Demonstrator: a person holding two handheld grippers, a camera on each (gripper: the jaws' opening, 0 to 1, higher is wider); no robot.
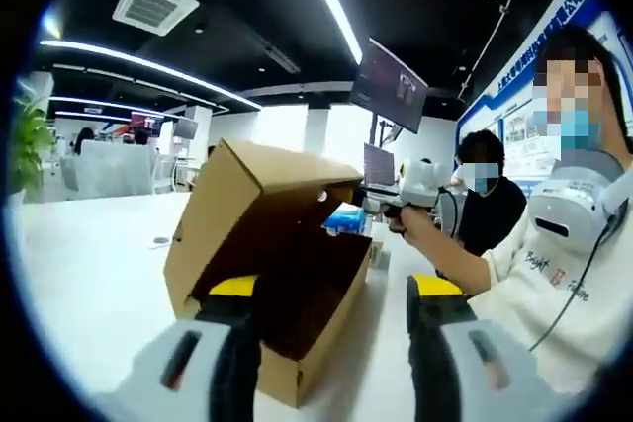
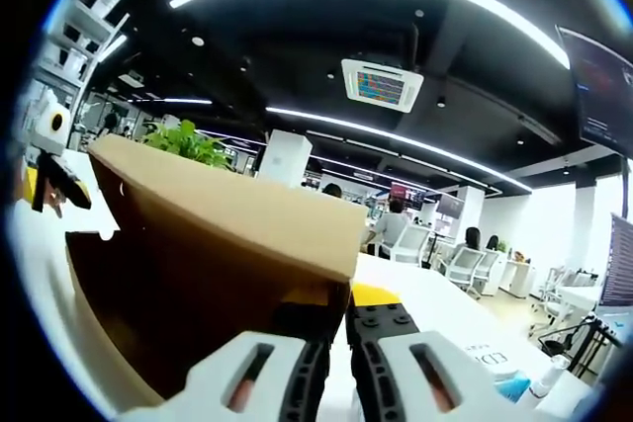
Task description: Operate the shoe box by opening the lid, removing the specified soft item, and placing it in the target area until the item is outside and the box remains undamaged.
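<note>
A brown cardboard shoe box (image 1: 297,348) stands on the white table with its lid (image 1: 259,195) swung up. Its inside is dark, and I cannot tell what lies in it. My left gripper (image 1: 331,318) is open, its yellow-tipped jaws wide apart in front of the box's near corner, holding nothing. My right gripper (image 1: 371,201), held in a person's hand, is at the lid's raised front edge. In the right gripper view the right gripper (image 2: 341,328) is shut on the lid's (image 2: 218,214) edge. The left gripper (image 2: 49,180) appears small at far left.
The white table (image 1: 89,274) extends to the left of the box. A person's white sleeve (image 1: 524,264) fills the right side, and another person (image 1: 490,210) sits behind. A blue object (image 1: 346,219) lies behind the box. Papers and a bottle (image 2: 514,378) lie on the table.
</note>
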